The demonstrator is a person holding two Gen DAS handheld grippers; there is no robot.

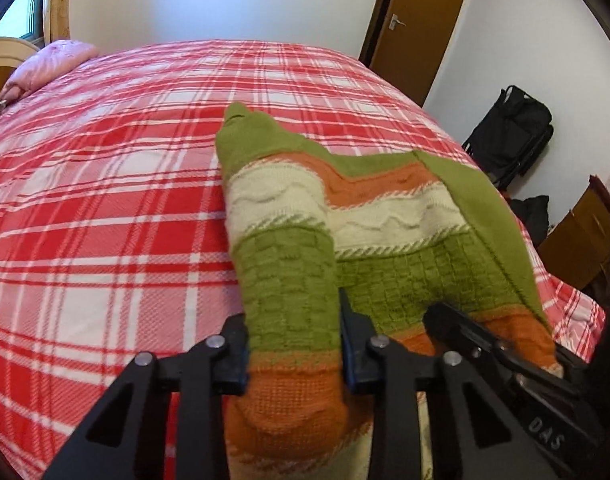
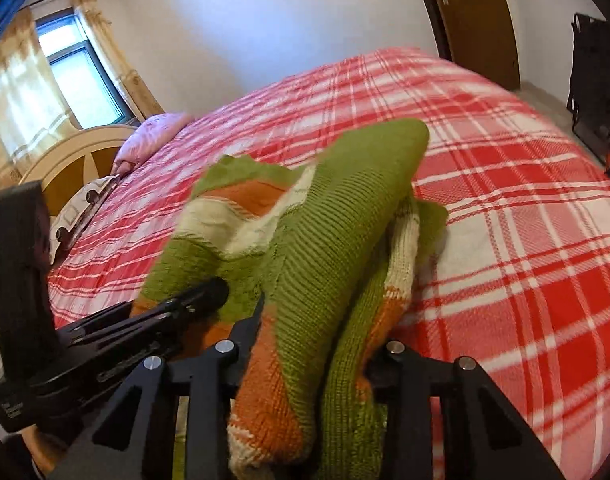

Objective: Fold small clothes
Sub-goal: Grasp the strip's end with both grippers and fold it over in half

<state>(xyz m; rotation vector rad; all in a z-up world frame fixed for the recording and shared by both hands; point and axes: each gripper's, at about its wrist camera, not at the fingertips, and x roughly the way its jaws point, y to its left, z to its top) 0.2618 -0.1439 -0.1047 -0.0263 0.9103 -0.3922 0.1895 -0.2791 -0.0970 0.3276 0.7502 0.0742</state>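
A small knitted sweater [image 1: 345,216] in green, orange and cream stripes lies on the red plaid bed [image 1: 105,200]. My left gripper [image 1: 293,340] is shut on its left sleeve, near the orange cuff. My right gripper [image 1: 465,332] shows at the right of the left wrist view, at the sweater's orange hem. In the right wrist view my right gripper [image 2: 309,344] is shut on a bunched green and orange part of the sweater [image 2: 337,220], lifted off the bed [image 2: 525,200]. My left gripper [image 2: 201,300] shows at the left there.
A pink pillow [image 1: 53,64] and a cream headboard [image 2: 65,160] are at the bed's far end. A brown door [image 1: 417,24], a black bag [image 1: 513,128] and a brown cabinet [image 1: 581,236] stand past the right edge. A window [image 2: 73,72] is behind the headboard.
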